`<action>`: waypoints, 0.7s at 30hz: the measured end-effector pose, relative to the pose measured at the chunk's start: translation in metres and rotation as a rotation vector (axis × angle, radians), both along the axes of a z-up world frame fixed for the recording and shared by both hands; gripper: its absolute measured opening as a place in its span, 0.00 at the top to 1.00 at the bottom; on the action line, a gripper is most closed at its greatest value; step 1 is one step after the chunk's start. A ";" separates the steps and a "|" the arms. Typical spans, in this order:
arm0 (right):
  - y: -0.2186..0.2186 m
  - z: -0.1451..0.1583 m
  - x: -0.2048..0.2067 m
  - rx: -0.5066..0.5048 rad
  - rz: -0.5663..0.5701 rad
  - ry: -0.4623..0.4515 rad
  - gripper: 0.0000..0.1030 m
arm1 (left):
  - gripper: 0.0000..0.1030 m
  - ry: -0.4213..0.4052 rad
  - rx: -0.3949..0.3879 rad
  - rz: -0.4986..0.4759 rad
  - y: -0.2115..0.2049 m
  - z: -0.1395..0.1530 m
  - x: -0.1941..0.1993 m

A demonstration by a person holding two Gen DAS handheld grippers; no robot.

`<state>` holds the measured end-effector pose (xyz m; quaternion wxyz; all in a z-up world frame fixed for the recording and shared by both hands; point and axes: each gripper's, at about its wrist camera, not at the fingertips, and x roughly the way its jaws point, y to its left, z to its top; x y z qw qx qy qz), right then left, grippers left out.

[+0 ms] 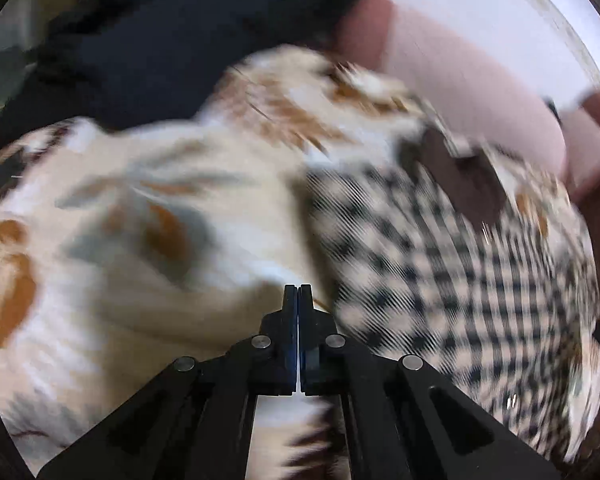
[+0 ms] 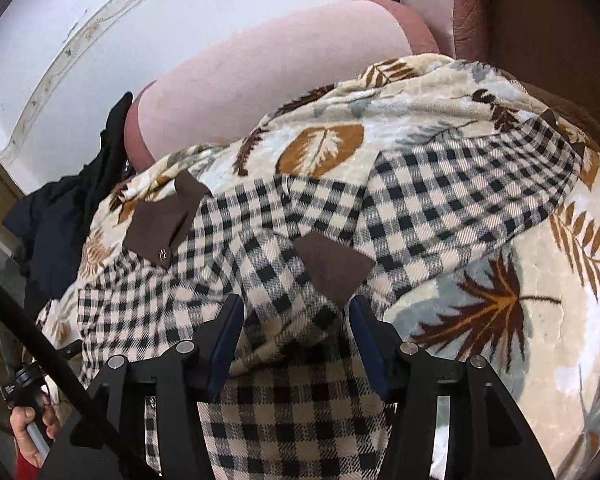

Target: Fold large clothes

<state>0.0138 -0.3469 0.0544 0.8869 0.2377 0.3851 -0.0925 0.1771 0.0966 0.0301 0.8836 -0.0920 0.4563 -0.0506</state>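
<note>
Leaf-print cream fleece blanket point(image 2: 480, 184) covers the couch, black-and-cream checked woven shirt point(image 2: 412, 200) across it. Right gripper point(image 2: 296, 340), jaws apart, straddles its near hem; left gripper point(image 1: 298, 300) is pinched together, holding nothing visible, off the shirt's left edge.

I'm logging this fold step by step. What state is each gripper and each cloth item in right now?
left gripper: shut, nothing visibly pinched.
right gripper: open, fingers either side of a fabric ridge.
checked garment: rumpled, partly folded over itself, lying on the blanket.
leaf-print blanket: spread out under the garment.
dark clothing: heaped beside the blanket.
</note>
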 end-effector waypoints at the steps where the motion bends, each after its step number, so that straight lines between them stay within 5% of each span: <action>1: -0.002 0.004 0.005 -0.001 -0.009 -0.010 0.42 | 1.00 -0.008 -0.012 0.027 0.012 0.003 0.001; 3: -0.003 0.004 0.009 -0.003 -0.010 -0.013 0.42 | 1.00 -0.016 -0.050 0.100 0.046 0.007 0.003; 8: -0.002 -0.007 0.036 -0.004 -0.006 0.016 0.42 | 0.97 -0.011 -0.142 0.101 0.067 0.003 -0.002; 10: 0.001 -0.011 0.043 0.016 -0.002 0.022 0.42 | 0.82 0.001 -0.130 0.062 0.051 0.000 0.002; 12: 0.007 -0.012 0.044 0.016 0.013 0.021 0.42 | 0.41 0.004 -0.129 0.023 0.031 -0.004 0.002; 14: 0.017 -0.012 0.043 -0.001 0.039 0.025 0.42 | 0.34 0.004 -0.137 -0.008 0.012 -0.011 0.004; 19: 0.021 -0.008 0.029 -0.035 0.047 0.020 0.42 | 0.34 0.049 -0.058 -0.113 -0.049 -0.032 0.009; 20: 0.015 -0.006 0.023 -0.033 0.035 0.020 0.42 | 0.42 0.035 -0.010 -0.123 -0.058 -0.032 0.008; 21: 0.015 -0.006 0.023 -0.033 0.035 0.020 0.42 | 0.85 0.036 0.027 -0.151 -0.068 -0.032 0.008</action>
